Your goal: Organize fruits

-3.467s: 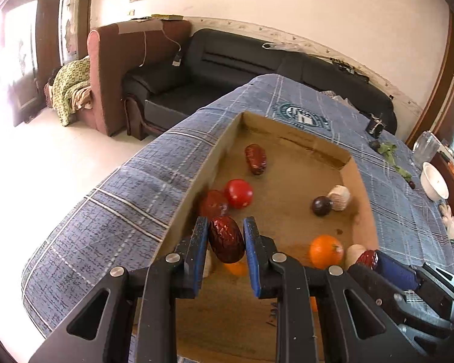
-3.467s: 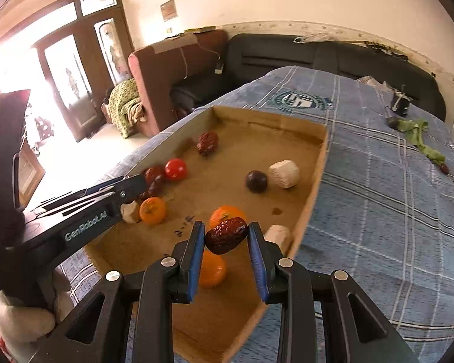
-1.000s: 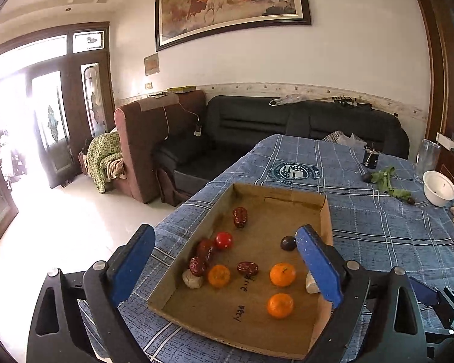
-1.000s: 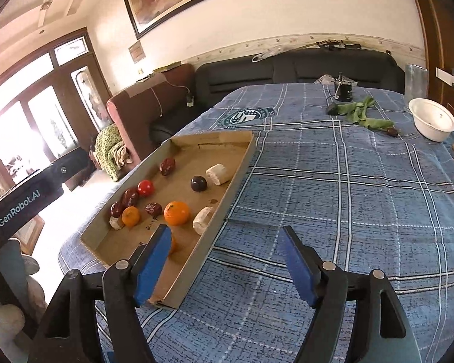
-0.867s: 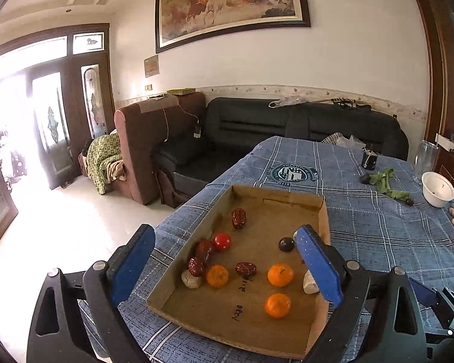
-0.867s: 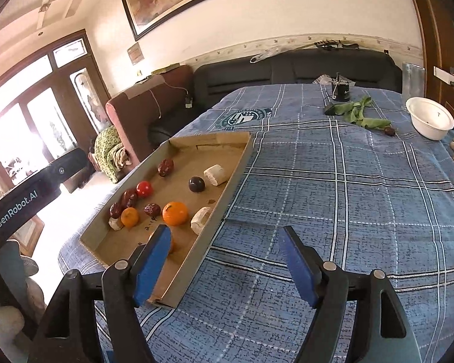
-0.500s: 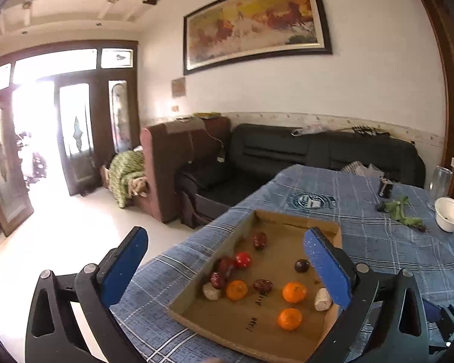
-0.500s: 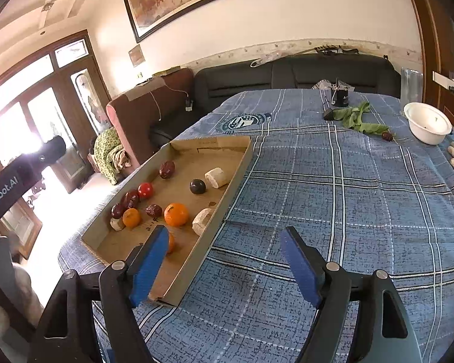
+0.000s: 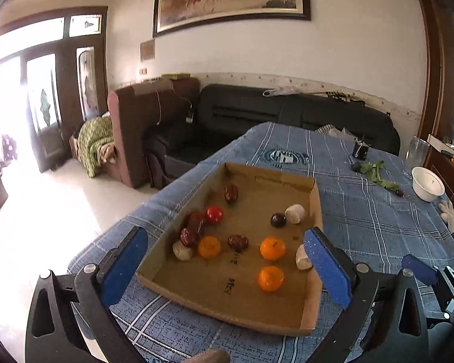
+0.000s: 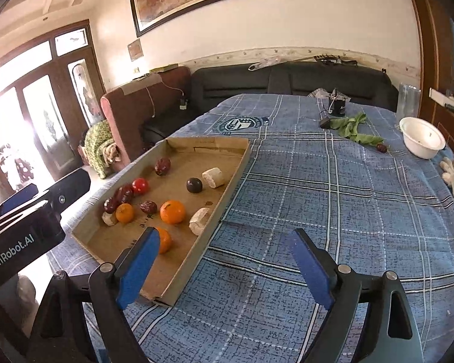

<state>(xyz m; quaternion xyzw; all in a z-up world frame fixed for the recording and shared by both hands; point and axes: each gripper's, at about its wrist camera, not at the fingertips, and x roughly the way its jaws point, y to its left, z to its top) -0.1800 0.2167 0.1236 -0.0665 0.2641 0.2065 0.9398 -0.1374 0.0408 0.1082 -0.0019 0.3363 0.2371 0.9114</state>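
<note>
The left gripper (image 9: 227, 264) fills the bottom of the left wrist view with its blue-padded fingers spread wide apart and nothing between them. The right gripper (image 10: 225, 267) sits low in the right wrist view, its fingers likewise spread and bare.

The cardboard tray (image 9: 316, 199) lies in the centre of the left view on a blue checked tablecloth (image 10: 333, 196). Inside it, three oranges (image 9: 273, 248) lie in the lower half of the tray, with one red date (image 9: 238, 242) between two of them. Near the tray's left wall a red tomato (image 9: 214, 213) sits beside a cluster of dates (image 9: 193, 227), and a pale chunk (image 9: 182, 251) lies just below them. Another date (image 9: 231, 193) rests alone toward the tray's upper end. A dark plum (image 9: 278, 220) lies just beside a white chunk (image 9: 295, 213) near the right wall.

At the right edge of the right view a white bowl (image 10: 422, 139) stands on the cloth, with green leaves (image 10: 352, 127) to its left.
</note>
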